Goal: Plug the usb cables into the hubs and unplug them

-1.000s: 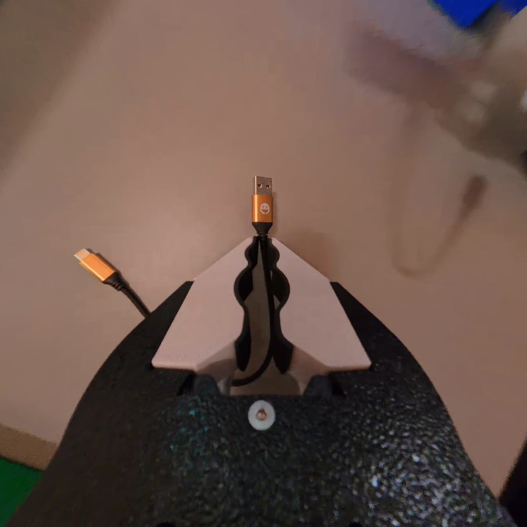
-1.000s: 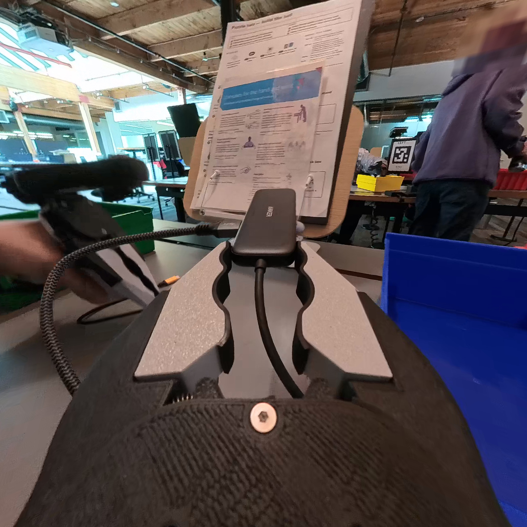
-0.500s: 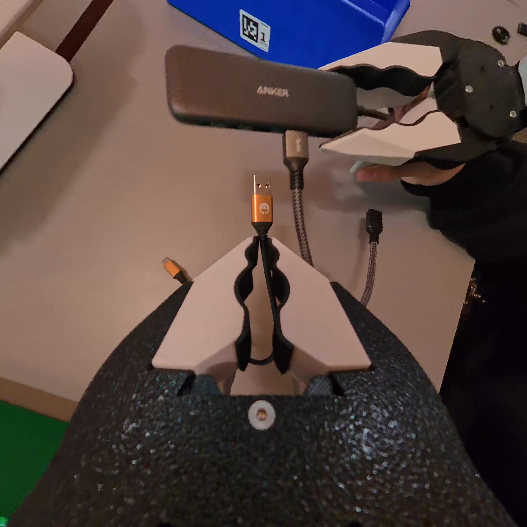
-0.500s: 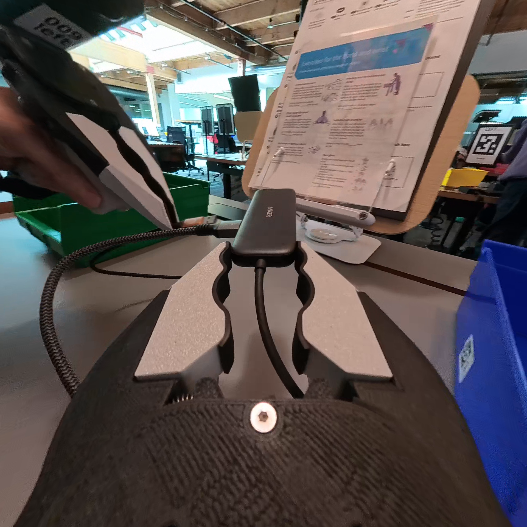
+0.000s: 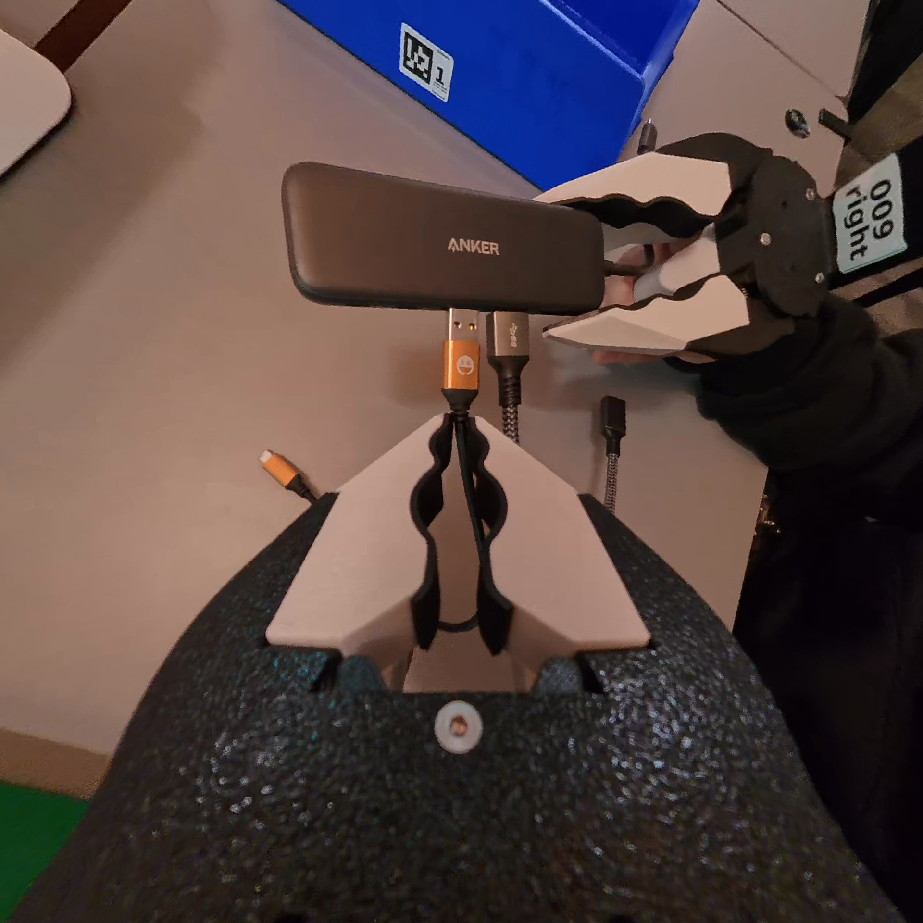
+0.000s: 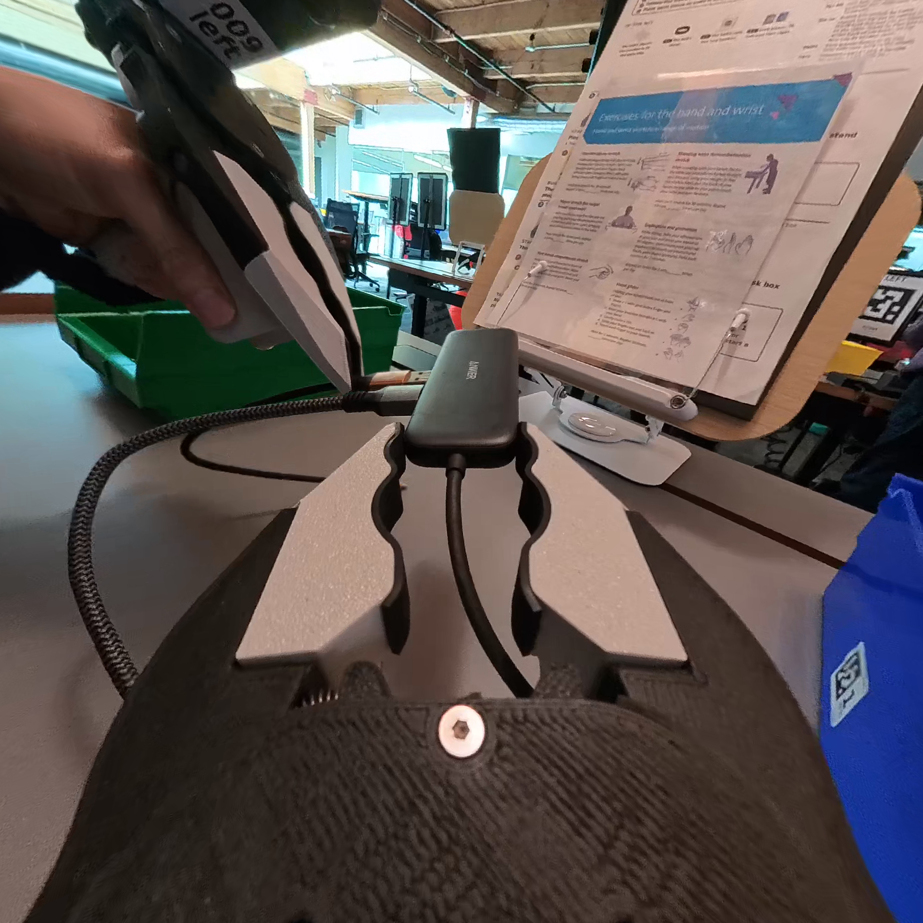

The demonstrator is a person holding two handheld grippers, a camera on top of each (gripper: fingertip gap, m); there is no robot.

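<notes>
My left gripper [image 5: 458,418] is shut on the thin black cable just behind an orange USB-A plug [image 5: 460,352]. The plug's metal tip meets the side of the dark grey hub [image 5: 439,239], beside a grey braided cable plug [image 5: 507,339] that sits in the hub. My right gripper [image 6: 462,434] is shut on the near end of the hub [image 6: 467,384] and holds it above the table. In the right wrist view the left gripper [image 6: 344,374] comes in from the upper left with the orange plug [image 6: 394,379] at the hub's left side.
A blue bin [image 5: 524,65] stands behind the hub and shows at the right in the right wrist view [image 6: 879,624]. A green bin [image 6: 200,349] is at the left. A document stand [image 6: 699,225] with papers is behind. The orange cable's other end [image 5: 282,472] and a black connector [image 5: 612,419] lie on the table.
The orange plug and the hub have come together: a gap half a second ago, the plug's tip now at the hub's side port. Both grippers kept their hold.
</notes>
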